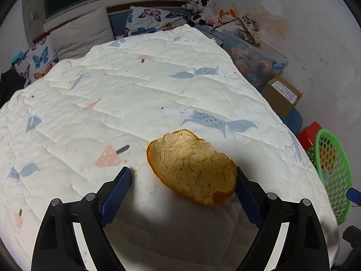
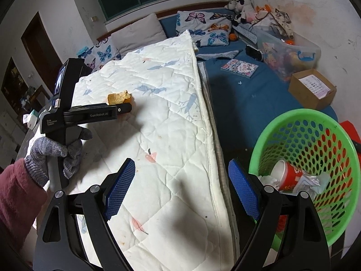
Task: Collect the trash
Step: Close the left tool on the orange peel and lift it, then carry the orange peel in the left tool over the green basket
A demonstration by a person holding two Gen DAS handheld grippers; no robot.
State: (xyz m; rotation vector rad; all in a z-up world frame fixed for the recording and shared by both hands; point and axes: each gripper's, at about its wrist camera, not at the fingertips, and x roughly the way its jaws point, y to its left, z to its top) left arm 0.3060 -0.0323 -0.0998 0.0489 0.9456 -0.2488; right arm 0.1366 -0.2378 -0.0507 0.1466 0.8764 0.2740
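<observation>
A large piece of orange peel (image 1: 191, 167) lies on the white quilt (image 1: 112, 90), pith side up. My left gripper (image 1: 183, 176) is open with the peel between its blue fingers, nearer the right finger, which it seems to touch. In the right wrist view the peel (image 2: 119, 98) shows just beyond the left gripper (image 2: 126, 108). My right gripper (image 2: 181, 174) is open and empty above the quilt's right edge (image 2: 203, 113). The green trash basket (image 2: 338, 180) stands to its right and holds a red paper cup (image 2: 287, 176) and crumpled paper (image 2: 311, 181).
The basket also shows at the right of the left wrist view (image 1: 334, 176). A cardboard box (image 2: 312, 89), a clear plastic bin of toys (image 2: 286, 54) and a booklet (image 2: 239, 67) lie on the blue bed sheet (image 2: 248, 103). Pillows and soft toys line the headboard.
</observation>
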